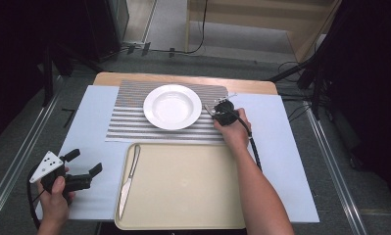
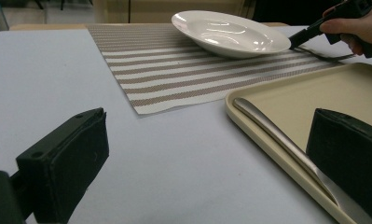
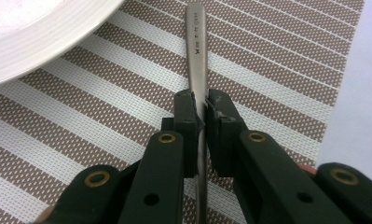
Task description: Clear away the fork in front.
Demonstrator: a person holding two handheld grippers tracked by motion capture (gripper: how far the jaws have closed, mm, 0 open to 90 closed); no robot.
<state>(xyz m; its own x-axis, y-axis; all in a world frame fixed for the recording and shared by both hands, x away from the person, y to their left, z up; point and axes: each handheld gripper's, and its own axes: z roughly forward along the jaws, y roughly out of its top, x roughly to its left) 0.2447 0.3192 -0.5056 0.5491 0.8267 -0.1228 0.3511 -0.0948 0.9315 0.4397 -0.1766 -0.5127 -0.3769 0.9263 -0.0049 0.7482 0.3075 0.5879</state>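
My right gripper [image 3: 202, 109] is shut on the handle of a silver piece of cutlery [image 3: 196, 46], which lies on the striped placemat [image 3: 104, 116] just right of the white plate [image 3: 34, 32]. From above, the right gripper [image 1: 216, 110] is beside the plate [image 1: 172, 106] at the mat's right edge. My left gripper [image 1: 86, 161] is held open over the pale table cover at the front left, nothing between its jaws. A table knife [image 1: 129, 178] lies along the left side of the beige tray [image 1: 183, 196]. In the left gripper view the knife [image 2: 277, 135] is next to the right jaw.
The placemat [image 1: 129, 122] is at the back of the table, with the tray directly in front of it. Pale cover [image 1: 291, 161] spreads out on both sides. A cable [image 1: 254, 147] trails from the right gripper along the forearm. Dark stands and floor cables surround the table.
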